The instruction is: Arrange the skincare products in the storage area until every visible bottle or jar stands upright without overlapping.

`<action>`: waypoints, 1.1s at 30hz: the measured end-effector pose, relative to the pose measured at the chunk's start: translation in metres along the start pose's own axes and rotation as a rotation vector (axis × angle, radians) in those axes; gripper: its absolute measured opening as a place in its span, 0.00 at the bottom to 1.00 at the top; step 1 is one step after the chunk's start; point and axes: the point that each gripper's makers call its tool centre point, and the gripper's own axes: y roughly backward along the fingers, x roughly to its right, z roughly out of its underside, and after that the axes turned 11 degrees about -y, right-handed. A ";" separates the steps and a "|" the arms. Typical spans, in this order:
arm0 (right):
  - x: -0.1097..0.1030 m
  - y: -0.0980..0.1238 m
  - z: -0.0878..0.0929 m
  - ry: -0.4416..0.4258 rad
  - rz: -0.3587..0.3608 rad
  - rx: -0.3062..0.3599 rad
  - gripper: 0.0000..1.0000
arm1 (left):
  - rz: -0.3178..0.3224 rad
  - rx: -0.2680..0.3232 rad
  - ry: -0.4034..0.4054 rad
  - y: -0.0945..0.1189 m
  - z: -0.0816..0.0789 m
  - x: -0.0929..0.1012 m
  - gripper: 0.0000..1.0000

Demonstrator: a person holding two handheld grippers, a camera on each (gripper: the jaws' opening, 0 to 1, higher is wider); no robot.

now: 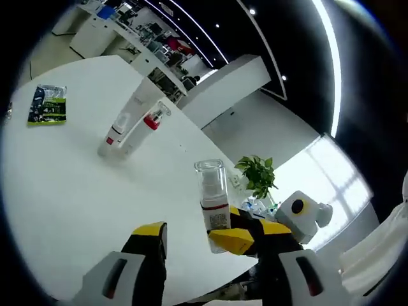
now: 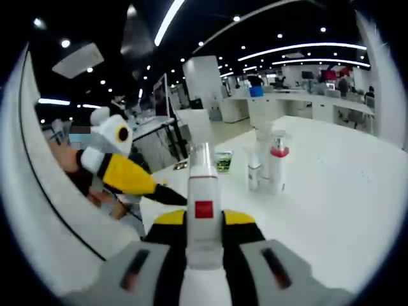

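Right gripper [image 2: 204, 223] clamps a white pump bottle with a red square label [image 2: 204, 213] upright; left gripper [image 1: 191, 239] is spread wide.

The bottle is likely held vertical so it can be set down standing on the white table [image 2: 331, 210]. In the left gripper view a clear-capped bottle [image 1: 213, 201] stands just beside the right-hand jaw, untouched, and far ahead a white tube [image 1: 124, 124] and red-collared spray bottle [image 1: 153, 121] stand upright together, a green sachet [image 1: 48, 105] beyond. The right gripper view shows that pair ahead-right.
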 end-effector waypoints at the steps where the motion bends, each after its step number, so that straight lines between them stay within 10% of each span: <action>1: -0.005 0.002 0.000 0.006 -0.006 0.004 0.18 | 0.025 0.005 0.007 -0.004 0.000 0.006 0.53; 8: -0.018 0.001 0.001 0.141 -0.003 -0.037 0.18 | 0.085 -0.021 0.008 -0.017 0.002 0.022 0.26; 17: -0.022 -0.008 0.004 0.128 -0.013 -0.023 0.19 | 0.044 -0.019 -0.014 -0.009 -0.001 0.015 0.21; 25: -0.031 0.002 0.010 0.139 -0.115 -0.028 0.30 | 0.027 -0.114 -0.303 0.012 -0.006 0.006 0.21; 28: -0.037 0.017 -0.014 0.094 -0.149 0.092 0.29 | 0.024 -0.179 -0.452 0.019 -0.001 -0.002 0.21; 33: -0.061 0.017 -0.034 0.124 -0.229 0.097 0.29 | 0.047 -0.226 -0.634 0.032 0.006 0.001 0.21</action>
